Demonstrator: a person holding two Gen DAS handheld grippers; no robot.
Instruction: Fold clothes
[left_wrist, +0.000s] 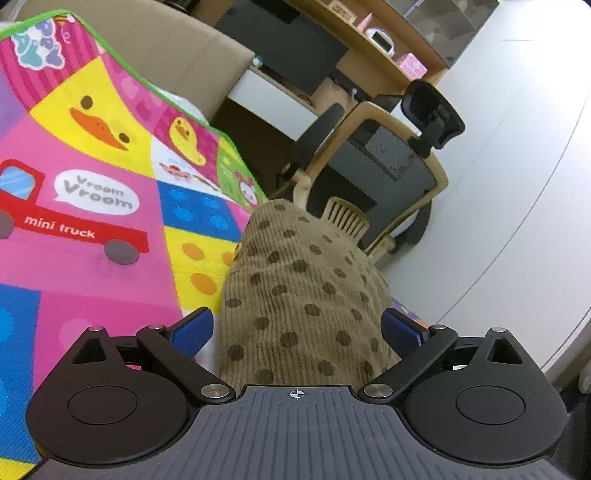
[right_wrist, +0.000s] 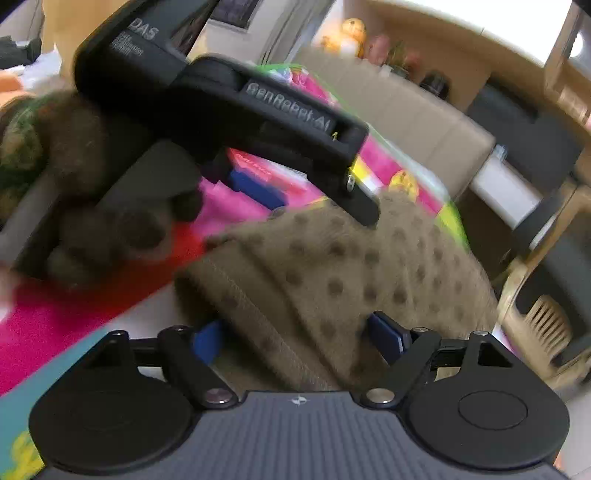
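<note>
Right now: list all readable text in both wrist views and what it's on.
"Vroom Vroom": speech bubble on the play mat.
"mini truck": red truck on the mat.
"GenRobot.AI": left gripper body, seen from the right wrist.
"DAS": same gripper; the small print below it is too blurred.

My right gripper (right_wrist: 295, 332) has its jaws spread around the tan dotted garment (right_wrist: 351, 266); my left gripper (right_wrist: 280, 184) hangs above the mat (right_wrist: 55, 325).

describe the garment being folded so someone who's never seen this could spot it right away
Find the bright cartoon play mat with ducks and a red mini truck. At its edge, nearest the office chair, lies the tan garment, and both pairs of tongs have their fingers spread either side of it. Its ribbed fabric with dark brown polka dots sets it apart.
</note>
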